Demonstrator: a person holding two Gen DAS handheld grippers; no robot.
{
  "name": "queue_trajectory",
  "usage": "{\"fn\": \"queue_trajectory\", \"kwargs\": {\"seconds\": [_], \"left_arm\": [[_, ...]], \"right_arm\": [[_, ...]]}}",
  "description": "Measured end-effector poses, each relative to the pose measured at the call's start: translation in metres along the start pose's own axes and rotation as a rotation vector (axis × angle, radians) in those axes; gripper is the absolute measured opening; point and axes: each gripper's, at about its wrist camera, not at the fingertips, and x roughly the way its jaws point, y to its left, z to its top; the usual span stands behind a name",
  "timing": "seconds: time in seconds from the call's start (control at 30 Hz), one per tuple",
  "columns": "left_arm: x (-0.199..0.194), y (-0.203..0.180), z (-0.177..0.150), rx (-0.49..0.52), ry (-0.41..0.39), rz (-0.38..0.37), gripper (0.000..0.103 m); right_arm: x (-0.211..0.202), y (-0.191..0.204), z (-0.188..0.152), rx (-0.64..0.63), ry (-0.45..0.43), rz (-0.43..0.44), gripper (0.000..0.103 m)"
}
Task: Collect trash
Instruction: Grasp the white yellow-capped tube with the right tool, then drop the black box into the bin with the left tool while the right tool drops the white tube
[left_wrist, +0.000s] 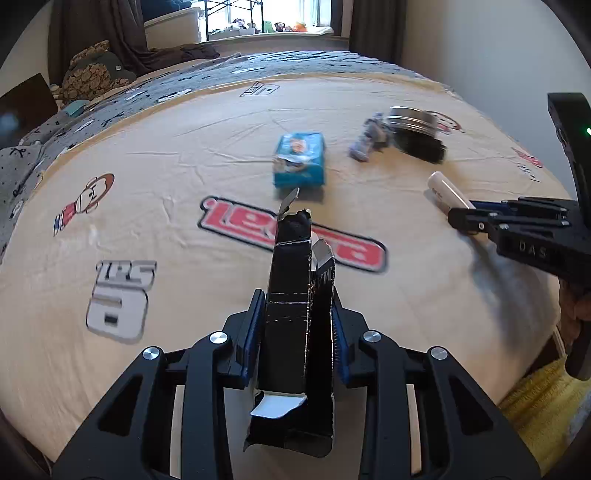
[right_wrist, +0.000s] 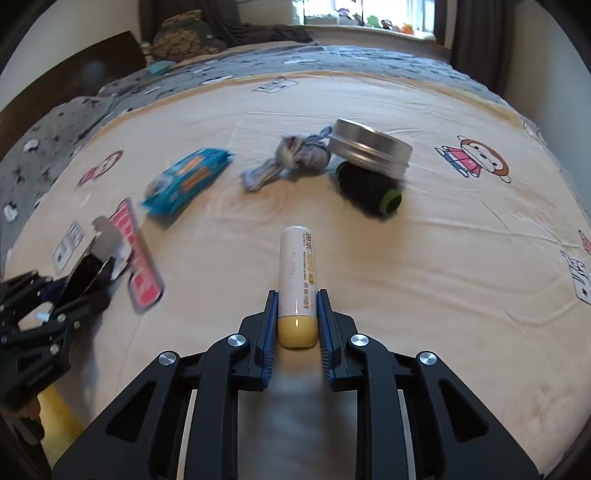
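My left gripper (left_wrist: 299, 306) is shut on a torn black carton (left_wrist: 295, 317) and holds it above the bed; it also shows in the right wrist view (right_wrist: 90, 269). My right gripper (right_wrist: 297, 306) is shut on a white lip balm tube with a yellow cap (right_wrist: 297, 280), also seen in the left wrist view (left_wrist: 448, 194). On the cream sheet (right_wrist: 443, 258) lie a blue wipes pack (left_wrist: 300, 160) (right_wrist: 186, 179), a crumpled grey-blue wrapper (left_wrist: 369, 140) (right_wrist: 291, 158), a round metal tin (left_wrist: 413, 120) (right_wrist: 371, 149) and a dark roller (right_wrist: 369, 192).
A grey patterned blanket (left_wrist: 258, 64) covers the far half of the bed. Pillows (left_wrist: 92, 74) sit at the far left. A yellow cloth (left_wrist: 546, 402) lies beside the bed at the near right. A window sill with toys (left_wrist: 273, 27) is at the back.
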Motion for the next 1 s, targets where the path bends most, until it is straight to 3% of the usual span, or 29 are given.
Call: {"fn": "queue_trajectory", "kwargs": {"seconds": [0.27, 0.43, 0.6, 0.73, 1.0], "left_arm": [[-0.063, -0.034, -0.051, -0.016, -0.102, -0.047, 0.03], [-0.089, -0.052, -0.092, -0.016, -0.11, -0.088, 0.03], [-0.091, -0.065, -0.139, -0.031, -0.05, -0.12, 0.03], [-0.081, -0.073, -0.167, -0.033, 0.007, -0.139, 0.03], [-0.03, -0.082, -0.211, -0.037, 0.185, -0.164, 0.03]], "right_arm": [[-0.068, 0.008, -0.075, -0.011, -0.113, 0.08, 0.021], [-0.09, 0.017, -0.126, -0.02, -0.125, 0.12, 0.021], [-0.086, 0.026, -0.177, -0.017, -0.073, 0.12, 0.021], [-0.062, 0.025, -0.21, 0.047, 0.024, 0.16, 0.022], [-0.023, 0.034, -0.241, 0.054, 0.161, 0.182, 0.021]]}}
